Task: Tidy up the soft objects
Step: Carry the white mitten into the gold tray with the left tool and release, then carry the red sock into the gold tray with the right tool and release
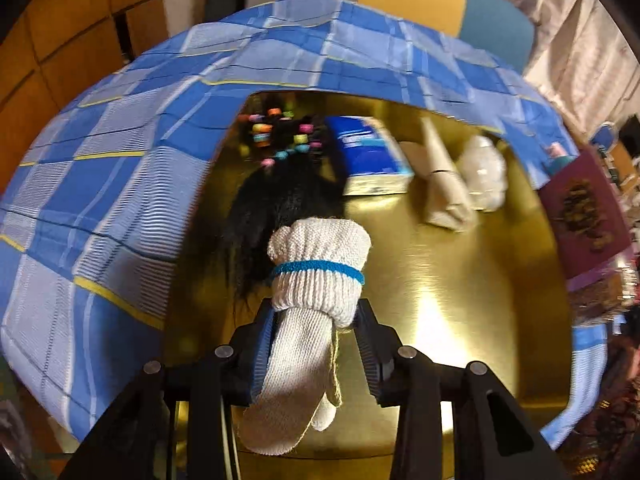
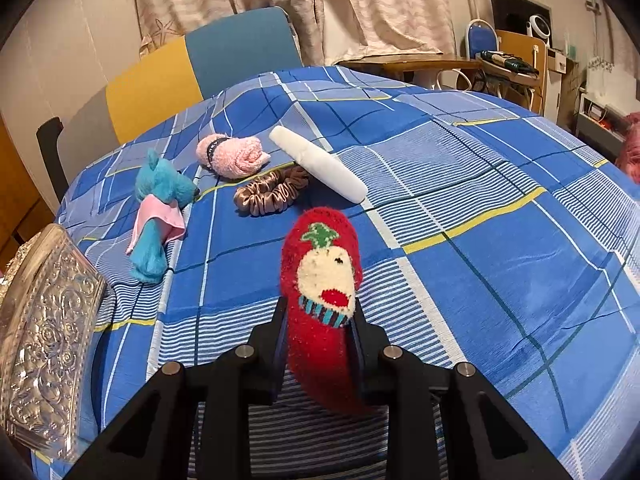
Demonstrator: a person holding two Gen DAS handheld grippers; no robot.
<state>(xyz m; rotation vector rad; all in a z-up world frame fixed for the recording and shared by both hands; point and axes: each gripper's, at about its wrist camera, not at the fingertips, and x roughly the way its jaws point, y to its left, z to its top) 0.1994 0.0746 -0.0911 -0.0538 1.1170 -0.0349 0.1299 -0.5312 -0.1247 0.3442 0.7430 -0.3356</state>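
In the left wrist view my left gripper (image 1: 316, 316) is shut on a white knitted glove (image 1: 316, 280) with a blue band, held above a gold tray (image 1: 460, 280). The tray holds a black hair piece with coloured beads (image 1: 280, 184), a blue box (image 1: 368, 156), a brown paper roll (image 1: 440, 184) and a clear plastic bundle (image 1: 482, 172). In the right wrist view my right gripper (image 2: 320, 316) is shut on a red fuzzy sock (image 2: 320, 280) above the blue checked cloth (image 2: 480, 220). On the cloth lie a blue plush toy (image 2: 158, 200), a pink rolled sock (image 2: 236, 154), a brown scrunchie (image 2: 272, 194) and a white roll (image 2: 320, 164).
A silver embossed tray (image 2: 44, 344) sits at the left edge of the table. A yellow and teal chair (image 2: 200, 72) stands behind the table. A maroon booklet (image 1: 588, 208) lies right of the gold tray. Curtains and shelves stand at the back right.
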